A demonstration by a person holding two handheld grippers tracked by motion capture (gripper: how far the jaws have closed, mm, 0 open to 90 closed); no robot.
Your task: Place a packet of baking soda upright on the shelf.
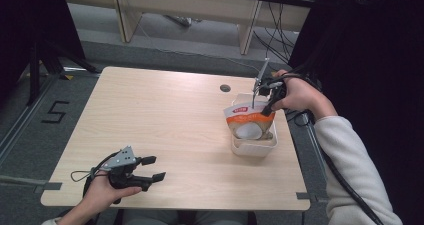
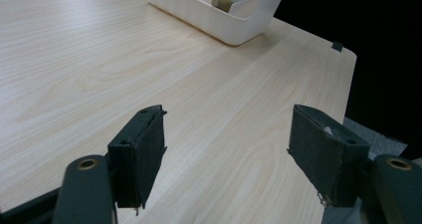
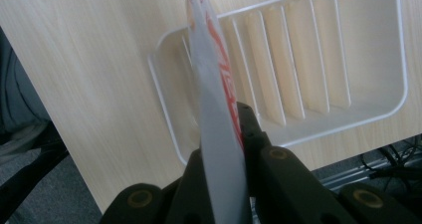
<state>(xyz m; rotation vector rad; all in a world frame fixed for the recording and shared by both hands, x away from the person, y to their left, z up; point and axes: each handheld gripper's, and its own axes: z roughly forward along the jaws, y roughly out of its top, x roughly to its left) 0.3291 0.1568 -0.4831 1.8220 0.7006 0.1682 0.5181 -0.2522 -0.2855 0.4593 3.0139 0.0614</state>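
High view shows the right gripper (image 1: 267,96) pinching the top edge of an orange and white pouch (image 1: 248,122), which stands upright in the white ribbed tray (image 1: 252,149). The tray is my landmark: it sits near the right edge of the table (image 1: 165,120), and the pouch seems to be over its near half, with the bottom already down between the walls, though I cannot tell if it rests on the ribs. In the right gripper view the jaws are pressed together on the thin edge of the pouch (image 3: 211,99), with the tray (image 3: 318,59) below.

I judge the step is setting the pouch into the tray. To do it well, lower straight, keep the pouch vertical, and release only when the bottom is supported, otherwise it may tip over the wall.

The left gripper (image 1: 146,171) is well away from the tray, at the near left of the table, its jaws spread wide with nothing between them.
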